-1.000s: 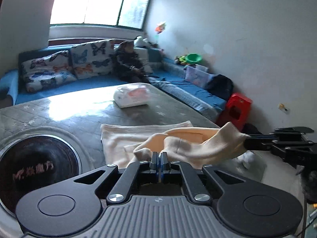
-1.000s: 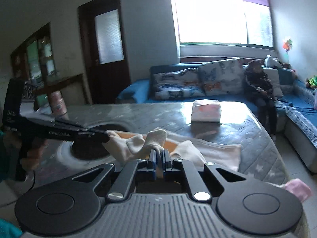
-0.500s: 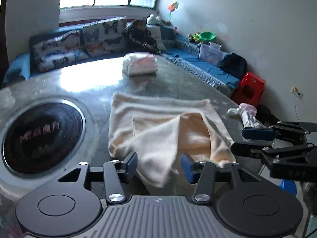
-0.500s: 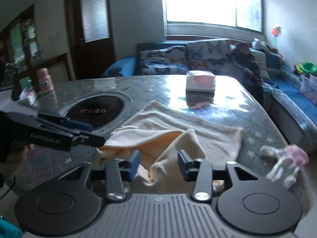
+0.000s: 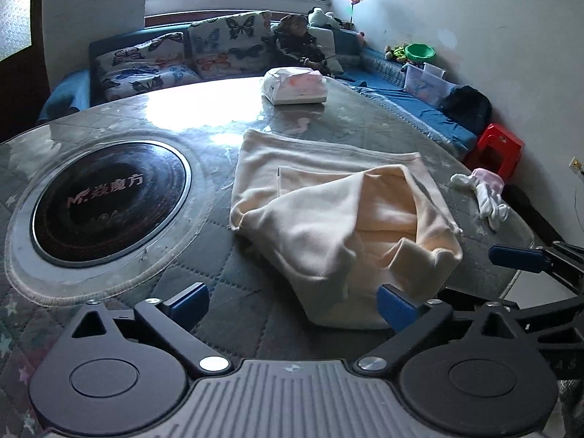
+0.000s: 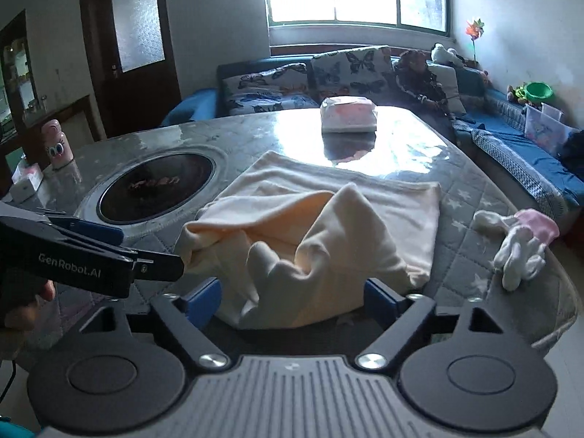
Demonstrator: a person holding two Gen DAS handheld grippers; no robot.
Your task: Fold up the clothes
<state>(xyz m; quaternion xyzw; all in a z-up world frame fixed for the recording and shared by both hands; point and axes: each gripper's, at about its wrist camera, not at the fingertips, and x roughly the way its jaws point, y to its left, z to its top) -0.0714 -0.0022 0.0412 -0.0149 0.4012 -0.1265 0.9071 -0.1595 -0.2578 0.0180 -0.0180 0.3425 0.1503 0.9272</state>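
Note:
A cream garment (image 5: pixel 328 219) lies on the quilted table (image 5: pixel 365 120), its far part flat and its near part folded over in a loose, bunched heap. My left gripper (image 5: pixel 292 304) is open just short of the heap's near edge, which sits closer to its right finger. In the right wrist view the garment (image 6: pixel 310 241) lies ahead of my right gripper (image 6: pixel 292 301), which is open and holds nothing. The left gripper (image 6: pixel 109 255) shows at that view's left, its lower tip at the cloth's left corner. The right gripper (image 5: pixel 529 259) shows at the left view's right edge.
A round black hob (image 5: pixel 109 200) is set into the table to the left of the garment. A tissue pack (image 5: pixel 295 85) lies at the far side, white and pink gloves (image 5: pixel 485 193) at the right edge. A person (image 5: pixel 299 42) sits on the sofa behind. A red stool (image 5: pixel 498 146) stands on the floor.
Both grippers were shut on the garment's lifted edge a second ago; they have opened and drawn back. The cloth has dropped onto the table in a loose fold.

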